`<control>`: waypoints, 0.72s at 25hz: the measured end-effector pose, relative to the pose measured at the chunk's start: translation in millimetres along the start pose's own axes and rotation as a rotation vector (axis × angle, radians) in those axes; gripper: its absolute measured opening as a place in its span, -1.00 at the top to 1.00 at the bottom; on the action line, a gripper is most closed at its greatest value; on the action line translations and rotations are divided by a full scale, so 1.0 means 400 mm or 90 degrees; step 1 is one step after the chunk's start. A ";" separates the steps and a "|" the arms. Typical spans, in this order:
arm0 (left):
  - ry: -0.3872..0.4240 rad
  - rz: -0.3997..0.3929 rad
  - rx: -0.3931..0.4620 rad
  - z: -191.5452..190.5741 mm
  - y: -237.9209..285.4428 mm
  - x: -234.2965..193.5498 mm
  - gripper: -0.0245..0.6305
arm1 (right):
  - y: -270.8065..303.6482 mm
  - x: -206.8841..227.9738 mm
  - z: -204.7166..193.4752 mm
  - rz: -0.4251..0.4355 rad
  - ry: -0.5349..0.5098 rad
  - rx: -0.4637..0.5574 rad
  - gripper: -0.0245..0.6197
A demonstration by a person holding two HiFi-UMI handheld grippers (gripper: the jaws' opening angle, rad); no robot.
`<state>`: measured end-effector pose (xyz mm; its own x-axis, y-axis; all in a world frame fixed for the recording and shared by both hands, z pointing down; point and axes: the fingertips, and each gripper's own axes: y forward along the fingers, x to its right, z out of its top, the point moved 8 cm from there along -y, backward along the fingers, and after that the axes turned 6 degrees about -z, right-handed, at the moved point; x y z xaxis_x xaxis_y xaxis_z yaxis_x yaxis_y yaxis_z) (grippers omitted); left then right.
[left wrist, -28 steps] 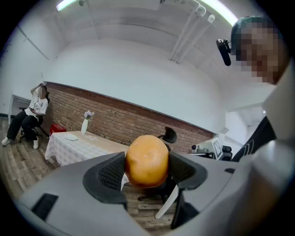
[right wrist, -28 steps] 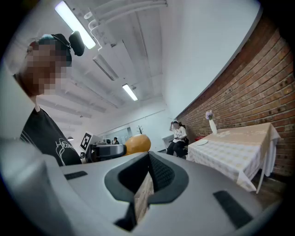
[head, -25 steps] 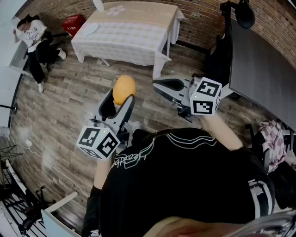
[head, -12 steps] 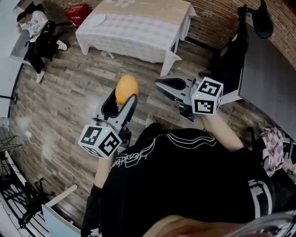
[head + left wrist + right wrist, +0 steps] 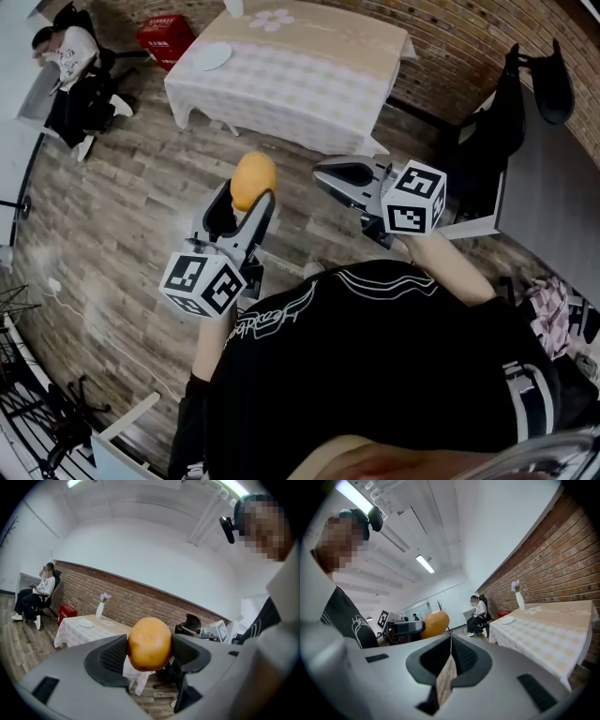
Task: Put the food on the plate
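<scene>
1. The left claw (image 5: pixel 246 194) is clamped on the food (image 5: pixel 253 178), a round orange piece gripped from both sides and held in the air above the wooden floor (image 5: pixel 131 206).
2. The right claw (image 5: pixel 345 174) sits just to the right of the left claw. Its jaws are pressed together with nothing between them.
3. The plate (image 5: pixel 208 56) lies on the cloth-covered desk (image 5: pixel 309 75), well ahead of the left claw and somewhat to its left. In the left gripper view a white vase (image 5: pixel 100 610) stands just past the plate, near the brick wall.
4. We judge the step in hand to be the carry: the food is grasped, but it is well apart from the plate, so the placing is not yet done.
5. For the next move, we need to close the gap to the desk, bring the left claw over the plate's middle and lower it.
6. We should open the jaws only once the food is almost touching the plate, since a round piece let go from higher up may roll off the rim.
</scene>
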<state>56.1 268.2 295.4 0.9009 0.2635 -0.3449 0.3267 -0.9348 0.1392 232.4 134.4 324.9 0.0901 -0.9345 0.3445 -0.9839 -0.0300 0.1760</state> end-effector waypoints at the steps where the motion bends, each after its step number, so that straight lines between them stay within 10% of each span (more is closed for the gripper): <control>1: 0.000 0.002 0.002 0.008 -0.002 -0.023 0.02 | 0.023 0.003 0.007 0.002 -0.001 0.001 0.93; 18: -0.027 0.056 0.011 0.089 0.061 -0.313 0.03 | 0.317 0.170 0.107 0.042 0.028 0.000 0.93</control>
<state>-59.0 204.0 308.8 0.9126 0.1704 -0.3717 0.2419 -0.9579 0.1548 107.1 52.0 331.1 0.0314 -0.9177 0.3960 -0.9879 0.0317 0.1518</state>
